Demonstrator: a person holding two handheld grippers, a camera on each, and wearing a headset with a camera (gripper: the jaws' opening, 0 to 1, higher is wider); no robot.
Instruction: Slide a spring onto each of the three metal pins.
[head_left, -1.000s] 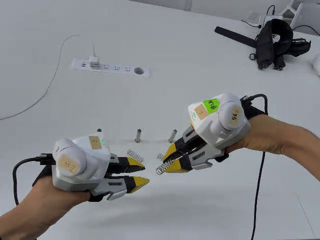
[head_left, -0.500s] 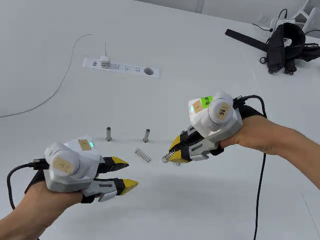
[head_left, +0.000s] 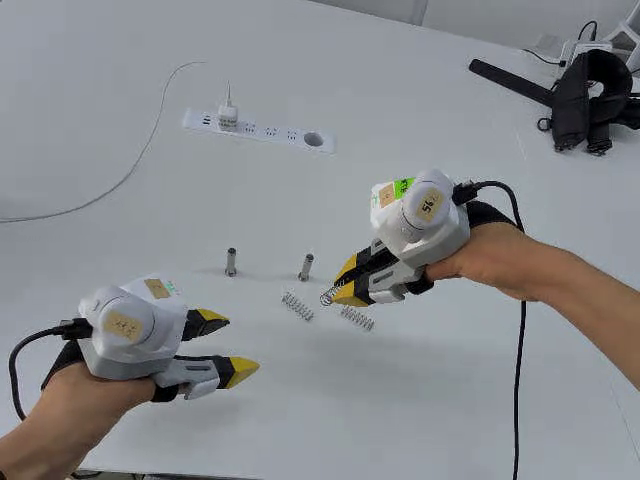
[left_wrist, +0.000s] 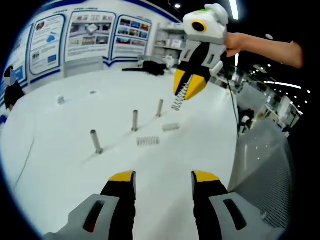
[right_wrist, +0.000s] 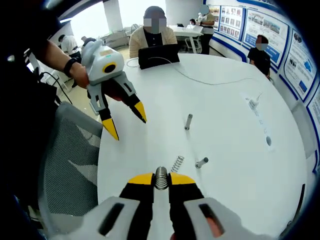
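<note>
Springs (head_left: 297, 306): left tool (head_left: 232, 345) spread, over surface (head_left: 420, 400). Pins (left_wrist: 134, 120) upright in a row. Two springs lie loose on surface just beside pins. Right tool (head_left: 340, 293) pinches third spring (head_left: 327, 297), held above surface near the pins.

Opposed gripper views across shared pins (left_wrist: 134, 120)

The white surface (head_left: 420, 400) carries a power strip (head_left: 258, 130) with a thin cable (head_left: 133, 163) that runs away to the left. Three pins (left_wrist: 134, 120) stand upright in a row. Two springs (head_left: 297, 306) lie flat near them. A black device (head_left: 585, 85) lies far to the right.
</note>
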